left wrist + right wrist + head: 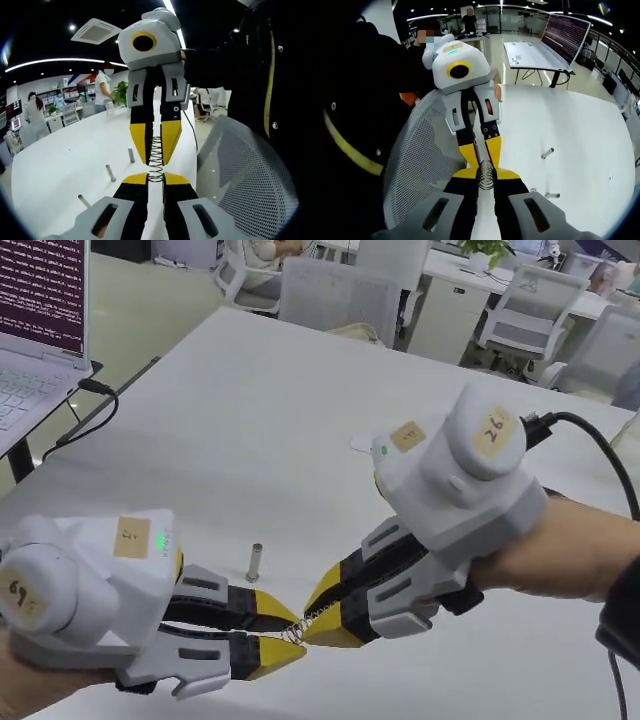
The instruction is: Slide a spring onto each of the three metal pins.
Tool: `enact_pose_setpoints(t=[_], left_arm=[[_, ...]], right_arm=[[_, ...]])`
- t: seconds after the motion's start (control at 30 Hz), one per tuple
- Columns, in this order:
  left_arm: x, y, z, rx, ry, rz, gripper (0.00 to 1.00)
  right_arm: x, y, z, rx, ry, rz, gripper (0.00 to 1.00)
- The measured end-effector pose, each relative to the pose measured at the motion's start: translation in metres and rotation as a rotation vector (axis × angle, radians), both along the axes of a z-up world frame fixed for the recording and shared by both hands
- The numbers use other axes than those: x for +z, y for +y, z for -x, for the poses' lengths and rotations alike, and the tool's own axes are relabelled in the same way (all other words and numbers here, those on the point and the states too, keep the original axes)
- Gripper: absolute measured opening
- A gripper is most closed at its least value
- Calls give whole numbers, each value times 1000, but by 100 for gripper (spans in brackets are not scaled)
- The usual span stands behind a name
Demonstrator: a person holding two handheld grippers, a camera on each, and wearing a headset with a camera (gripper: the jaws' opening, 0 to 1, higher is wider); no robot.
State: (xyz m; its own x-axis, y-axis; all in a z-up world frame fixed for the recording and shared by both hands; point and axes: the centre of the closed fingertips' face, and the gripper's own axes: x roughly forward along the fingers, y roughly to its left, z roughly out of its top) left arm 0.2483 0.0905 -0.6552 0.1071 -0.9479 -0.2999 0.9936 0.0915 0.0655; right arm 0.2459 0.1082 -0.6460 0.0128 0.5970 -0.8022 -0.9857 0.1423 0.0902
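Head view: the left gripper enters from 8 o'clock and the right gripper from 3 o'clock. Their yellow tips meet low in the frame, each closed on one end of the spring, which is held above the white surface. One metal pin stands upright on the surface at 11 o'clock from the spring, apart from it. A laptop sits at 10 o'clock. Left gripper view: the left gripper's own jaws pinch the spring's near end, and the right gripper clamps the far end at 12 o'clock. Three pins line up on the surface toward 8 o'clock. Right gripper view: the right gripper's own jaws clamp the spring, with the left gripper opposite at 12 o'clock. Two pins lie toward 3 o'clock and a mesh chair back toward 9 o'clock.
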Motion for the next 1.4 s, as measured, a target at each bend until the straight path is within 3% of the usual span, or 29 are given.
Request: enact_pose_setpoints(t=[0.63,1.0,1.4], left_arm=[[-1,-4,0,-19,-26,-14,2],[-2,-2,-3,-8,-27,-15,2],[0,-1,-5,2,-10,-8,2]], right_arm=[[-1,-1,1,38,-20,87,8],[1,-2,-3,25,-30,69,12],[-1,-2,-3,17,-32,59,9]])
